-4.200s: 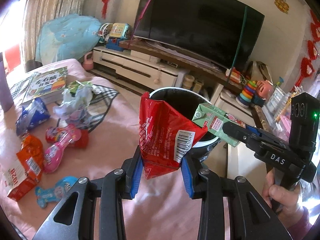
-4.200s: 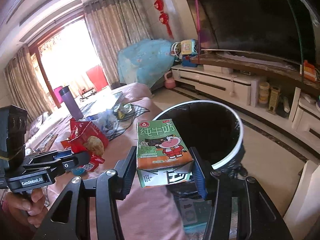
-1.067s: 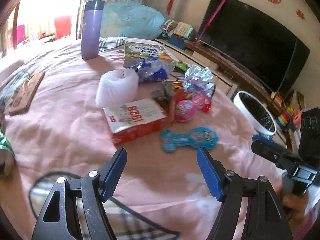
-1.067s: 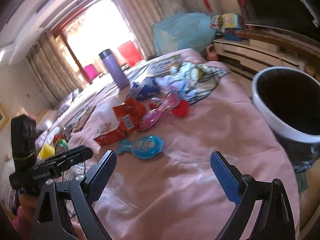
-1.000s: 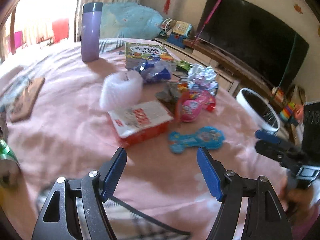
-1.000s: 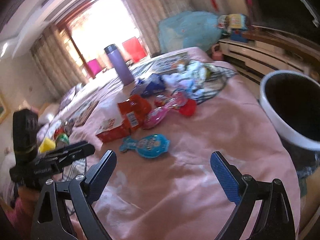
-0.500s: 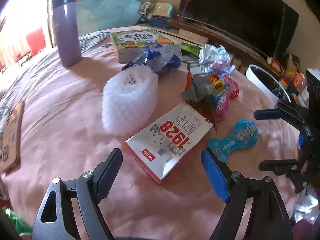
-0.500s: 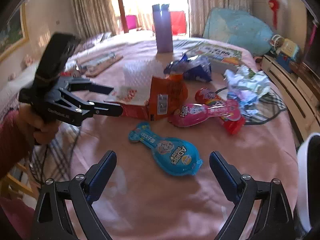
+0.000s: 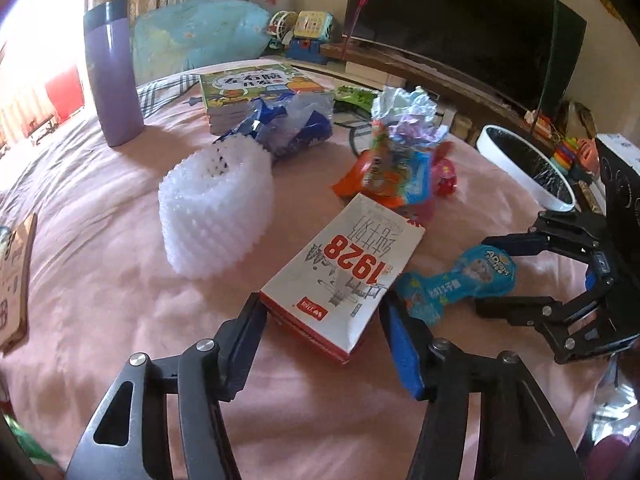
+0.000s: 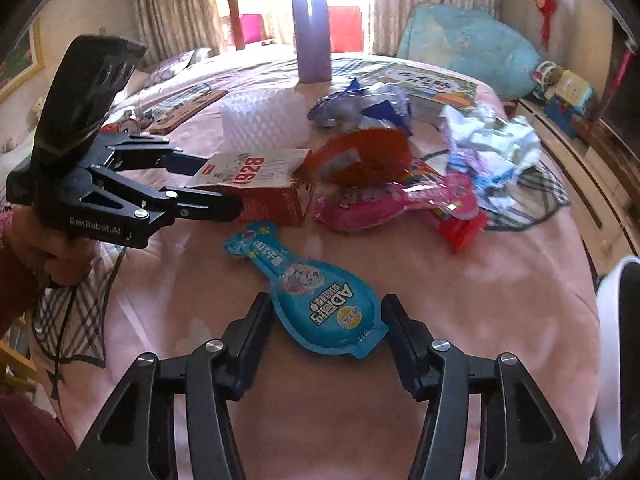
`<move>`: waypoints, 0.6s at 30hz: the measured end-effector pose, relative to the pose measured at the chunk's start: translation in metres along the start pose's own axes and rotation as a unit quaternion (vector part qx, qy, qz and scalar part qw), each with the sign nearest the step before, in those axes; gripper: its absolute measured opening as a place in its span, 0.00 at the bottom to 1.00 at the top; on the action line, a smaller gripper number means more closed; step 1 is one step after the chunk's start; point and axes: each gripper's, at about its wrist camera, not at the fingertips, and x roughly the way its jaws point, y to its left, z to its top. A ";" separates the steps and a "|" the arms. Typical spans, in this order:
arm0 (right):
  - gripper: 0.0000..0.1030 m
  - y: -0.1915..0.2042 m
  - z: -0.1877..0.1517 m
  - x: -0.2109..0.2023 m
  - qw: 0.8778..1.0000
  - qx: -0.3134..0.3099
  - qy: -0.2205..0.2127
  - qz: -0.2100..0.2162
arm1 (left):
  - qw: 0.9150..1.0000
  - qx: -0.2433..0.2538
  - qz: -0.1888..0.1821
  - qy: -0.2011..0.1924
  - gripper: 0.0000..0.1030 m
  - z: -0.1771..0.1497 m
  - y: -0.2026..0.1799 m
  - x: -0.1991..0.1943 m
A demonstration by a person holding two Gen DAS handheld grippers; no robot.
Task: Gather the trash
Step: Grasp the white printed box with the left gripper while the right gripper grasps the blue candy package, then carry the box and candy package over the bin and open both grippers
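Note:
My left gripper (image 9: 322, 322) is open, its fingers on either side of the near end of a red and white "1928" carton (image 9: 344, 272) lying on the pink bedspread; the carton also shows in the right wrist view (image 10: 260, 184). My right gripper (image 10: 326, 328) is open, its fingers flanking the wide end of a flat blue AD package (image 10: 316, 300), also seen in the left wrist view (image 9: 456, 280). An orange snack bag (image 9: 376, 176), a pink wrapper (image 10: 400, 200), a blue wrapper (image 9: 288, 128) and crumpled paper (image 9: 408, 116) lie beyond.
A white foam net (image 9: 218, 208), a purple flask (image 9: 114, 72) and a green book (image 9: 256, 84) sit further back. The white-rimmed black trash bin (image 9: 528, 164) stands off the bed's right edge. A television (image 9: 460, 28) is behind.
Both grippers moved forward and down. The left now straddles the 1928 carton's end, the right the blue AD package. Both have narrowed a little.

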 end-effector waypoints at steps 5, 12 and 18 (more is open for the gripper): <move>0.54 -0.019 -0.016 -0.025 0.998 0.054 -0.022 -0.015 | 1.000 -0.025 -0.006 -0.014 0.55 -0.012 -0.014 -0.016; 0.52 -0.057 -0.047 -0.065 0.985 0.152 -0.063 -0.043 | 0.998 -0.045 -0.027 -0.047 0.54 -0.023 -0.049 -0.041; 0.49 -0.082 -0.071 -0.094 0.971 0.213 -0.090 -0.066 | 0.997 -0.027 -0.047 -0.060 0.54 -0.020 -0.087 -0.046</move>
